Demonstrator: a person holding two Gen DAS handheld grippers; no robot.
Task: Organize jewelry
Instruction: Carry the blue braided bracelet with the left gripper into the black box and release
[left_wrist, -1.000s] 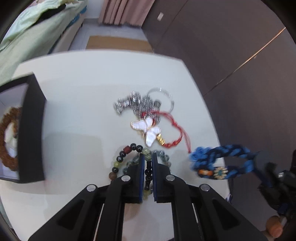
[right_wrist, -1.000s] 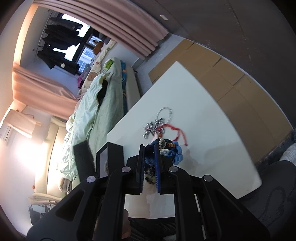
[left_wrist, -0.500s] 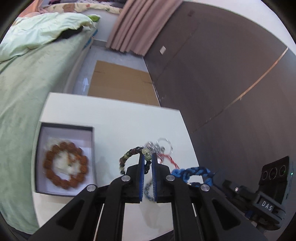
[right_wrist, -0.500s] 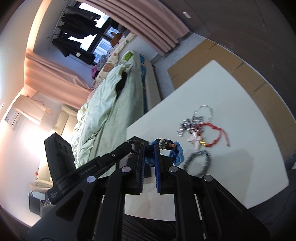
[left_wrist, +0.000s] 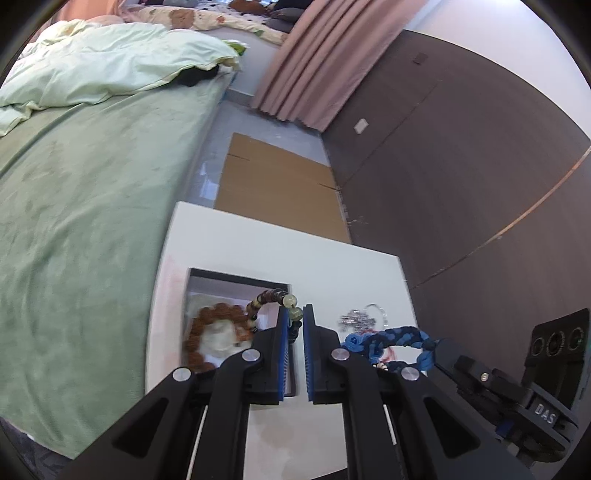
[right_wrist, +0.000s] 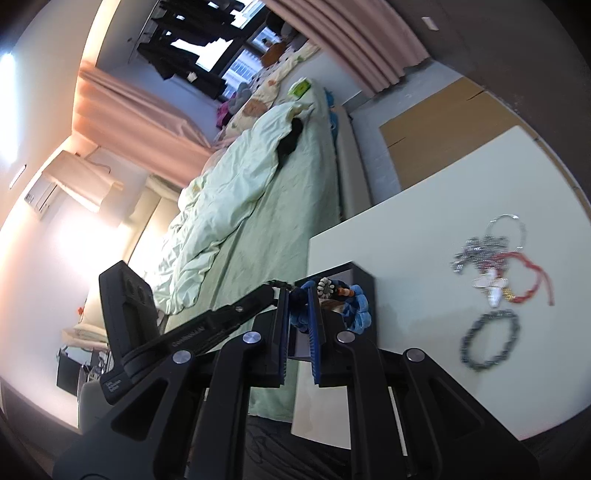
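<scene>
Tongs (left_wrist: 293, 320) over box (left_wrist: 236, 281) rim (table-edge side)

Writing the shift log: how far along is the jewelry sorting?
Done: a brown bead bracelet lies in the black box. In hand: the left tongs grip a mixed-bead bracelet above the box; the right tongs hold a blue braided bracelet. Left on the table: silver chains, a red cord bracelet and a dark bead bracelet.
</scene>
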